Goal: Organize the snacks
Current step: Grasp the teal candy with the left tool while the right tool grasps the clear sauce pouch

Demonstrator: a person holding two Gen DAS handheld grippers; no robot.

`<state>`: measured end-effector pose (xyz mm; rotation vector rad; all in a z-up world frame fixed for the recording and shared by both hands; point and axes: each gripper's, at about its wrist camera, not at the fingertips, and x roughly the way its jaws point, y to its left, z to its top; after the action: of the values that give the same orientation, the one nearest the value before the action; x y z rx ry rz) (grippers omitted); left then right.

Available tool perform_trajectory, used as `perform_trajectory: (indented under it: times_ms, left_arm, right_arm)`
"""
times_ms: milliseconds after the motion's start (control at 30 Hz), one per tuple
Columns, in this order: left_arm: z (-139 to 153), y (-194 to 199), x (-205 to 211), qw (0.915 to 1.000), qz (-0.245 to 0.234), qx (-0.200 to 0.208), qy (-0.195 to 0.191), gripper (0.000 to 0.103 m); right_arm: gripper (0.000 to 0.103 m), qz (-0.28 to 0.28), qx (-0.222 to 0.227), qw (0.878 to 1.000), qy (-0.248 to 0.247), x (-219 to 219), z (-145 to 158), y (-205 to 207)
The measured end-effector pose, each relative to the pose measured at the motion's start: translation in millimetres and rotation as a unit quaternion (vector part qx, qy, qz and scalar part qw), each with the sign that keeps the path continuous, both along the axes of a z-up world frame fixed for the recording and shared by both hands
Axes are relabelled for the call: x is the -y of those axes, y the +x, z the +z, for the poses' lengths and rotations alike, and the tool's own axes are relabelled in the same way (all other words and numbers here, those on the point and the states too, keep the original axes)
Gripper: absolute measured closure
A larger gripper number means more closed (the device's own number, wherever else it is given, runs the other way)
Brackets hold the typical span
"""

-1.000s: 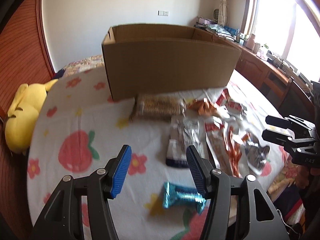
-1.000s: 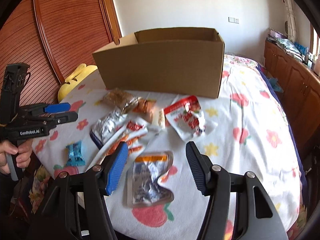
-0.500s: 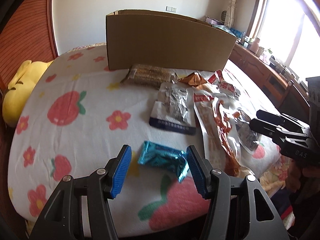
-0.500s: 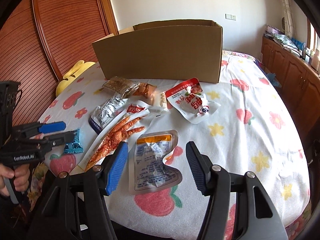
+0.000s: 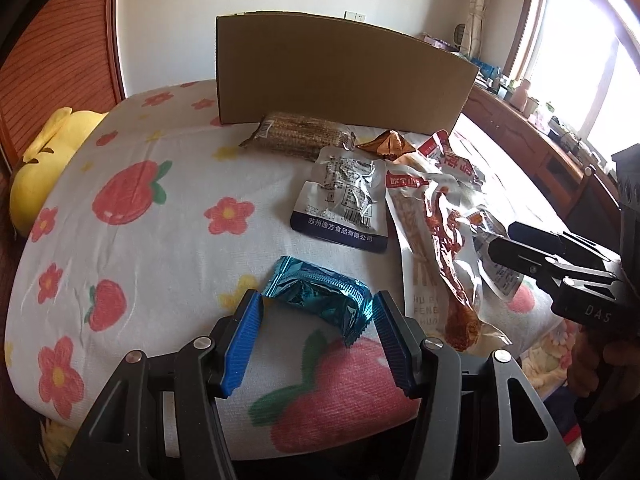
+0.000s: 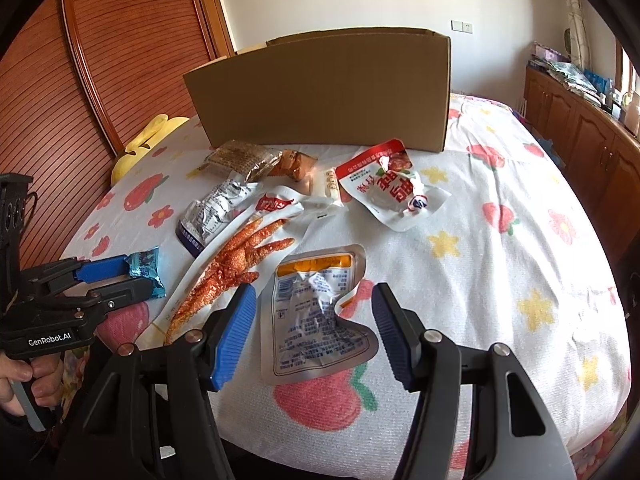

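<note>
A teal foil snack (image 5: pixel 320 294) lies on the strawberry-print cloth (image 5: pixel 160 240). My left gripper (image 5: pixel 318 300) is open, its blue pads flanking the snack's two ends without squeezing it. The right wrist view shows that gripper (image 6: pixel 140 276) low at the left edge, the teal snack (image 6: pixel 146 266) between its fingers. My right gripper (image 6: pixel 314 296) is open just above a silver pouch with an orange top (image 6: pixel 320 312), which lies flat between its fingers. An open cardboard box (image 6: pixel 320 92) stands at the back.
A chicken-feet pack (image 6: pixel 236 264), a silver and navy pouch (image 5: pixel 348 200), a red-white pouch (image 6: pixel 390 188), a brown bar pack (image 5: pixel 300 136) and an orange snack (image 5: pixel 388 144) lie before the box. A yellow plush (image 5: pixel 44 160) sits left; wooden cabinets (image 6: pixel 580 132) line the right.
My left gripper has come down and forward until the teal snack lies between its fingers. My right gripper has sunk a little toward the silver pouch. Neither gripper's opening changed.
</note>
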<state>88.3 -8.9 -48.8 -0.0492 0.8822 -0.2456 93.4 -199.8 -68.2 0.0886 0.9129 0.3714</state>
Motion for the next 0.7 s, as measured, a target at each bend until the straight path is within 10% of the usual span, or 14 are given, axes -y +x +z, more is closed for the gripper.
perform_trajectory:
  times_ms: [700]
  left_arm:
    - [5, 2, -14, 0.9999, 0.006, 0.0, -0.015, 0.044]
  right_arm:
    - [0.042, 0.016, 0.008, 0.998, -0.055, -17, -11, -2]
